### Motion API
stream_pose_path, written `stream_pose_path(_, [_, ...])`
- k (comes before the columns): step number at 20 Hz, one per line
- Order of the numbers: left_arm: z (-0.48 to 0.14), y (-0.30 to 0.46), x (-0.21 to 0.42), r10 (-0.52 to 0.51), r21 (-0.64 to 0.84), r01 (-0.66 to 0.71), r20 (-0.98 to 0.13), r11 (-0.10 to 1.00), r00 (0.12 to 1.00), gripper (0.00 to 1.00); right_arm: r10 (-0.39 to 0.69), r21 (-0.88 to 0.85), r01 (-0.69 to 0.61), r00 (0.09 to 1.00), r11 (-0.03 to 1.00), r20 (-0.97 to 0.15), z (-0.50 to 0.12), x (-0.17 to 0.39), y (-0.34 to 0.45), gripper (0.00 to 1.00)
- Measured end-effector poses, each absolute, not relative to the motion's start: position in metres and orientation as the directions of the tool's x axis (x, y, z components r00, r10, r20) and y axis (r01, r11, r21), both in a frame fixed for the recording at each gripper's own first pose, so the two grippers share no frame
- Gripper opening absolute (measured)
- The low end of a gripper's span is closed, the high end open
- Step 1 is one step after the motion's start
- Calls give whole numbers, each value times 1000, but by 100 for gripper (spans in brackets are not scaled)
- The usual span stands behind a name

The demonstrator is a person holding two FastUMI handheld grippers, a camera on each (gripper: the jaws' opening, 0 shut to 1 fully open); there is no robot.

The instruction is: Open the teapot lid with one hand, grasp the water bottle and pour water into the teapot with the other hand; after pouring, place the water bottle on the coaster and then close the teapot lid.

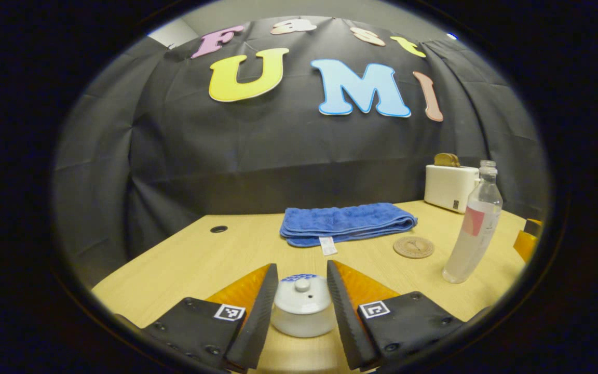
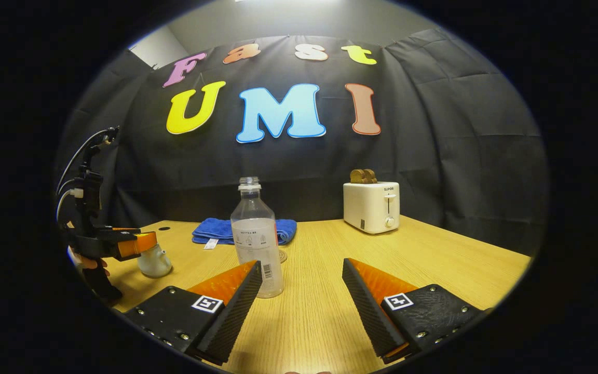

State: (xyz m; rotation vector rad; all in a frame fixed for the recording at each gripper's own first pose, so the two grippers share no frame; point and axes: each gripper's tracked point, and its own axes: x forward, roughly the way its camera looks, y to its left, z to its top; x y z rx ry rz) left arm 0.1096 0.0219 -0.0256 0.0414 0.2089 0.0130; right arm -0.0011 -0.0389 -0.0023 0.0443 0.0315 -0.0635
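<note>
A small white teapot (image 1: 303,319) with its knobbed lid (image 1: 301,295) on sits low between the fingers of my left gripper (image 1: 301,266), which is open and flanks the lid closely on both sides. In the right gripper view that left gripper (image 2: 135,244), held by a hand, hovers over the teapot (image 2: 154,264) at the far left. A clear uncapped water bottle (image 2: 256,239) stands upright just ahead of my right gripper (image 2: 301,263), beside its left finger; this gripper is open and holds nothing. The round coaster (image 1: 413,247) lies left of the bottle (image 1: 473,234).
A folded blue towel (image 1: 345,222) lies at the back of the wooden table (image 1: 205,259). A white toaster (image 2: 371,206) with bread in it stands at the back right. A small round hole (image 1: 218,229) marks the table's back left.
</note>
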Motion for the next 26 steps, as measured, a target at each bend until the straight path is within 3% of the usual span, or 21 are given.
stream_pose_path(2, [-26, 21, 113, 17, 50, -7, -219, 999, 976, 69, -68, 43, 69, 997, 997, -36, -3, 0, -41, 97])
stream_pose_path(4, [-22, 25, 110, 32, 66, -18, -218, 998, 975, 58, -66, 52, 68, 997, 996, -36, -3, -1, -41, 97])
stream_pose_path(5, [-25, 25, 112, 33, 65, -19, -219, 998, 975, 31, -66, 54, 68, 997, 996, -37, -4, -1, -41, 97])
stream_pose_path(8, [-25, 24, 111, 19, 42, -10, -203, 999, 979, 31, -65, 57, 68, 997, 996, -39, -4, -1, -41, 97])
stream_pose_path(10, [-24, 24, 110, 22, 30, -17, -194, 999, 981, 18, -65, 58, 68, 997, 996, -41, -4, 1, -41, 97])
stream_pose_path(12, [-19, 26, 113, 32, 27, -28, -174, 999, 984, 18, -65, 56, 67, 997, 996, -44, -5, 1, -41, 97])
stream_pose_path(13, [-17, 26, 114, 36, 21, -33, -168, 999, 985, 12, -63, 55, 65, 997, 996, -45, -5, 2, -40, 97])
stream_pose_path(26, [21, 52, 95, 64, 37, -60, -112, 998, 992, 11, 7, 44, -5, 998, 999, -63, -6, 20, -15, 97])
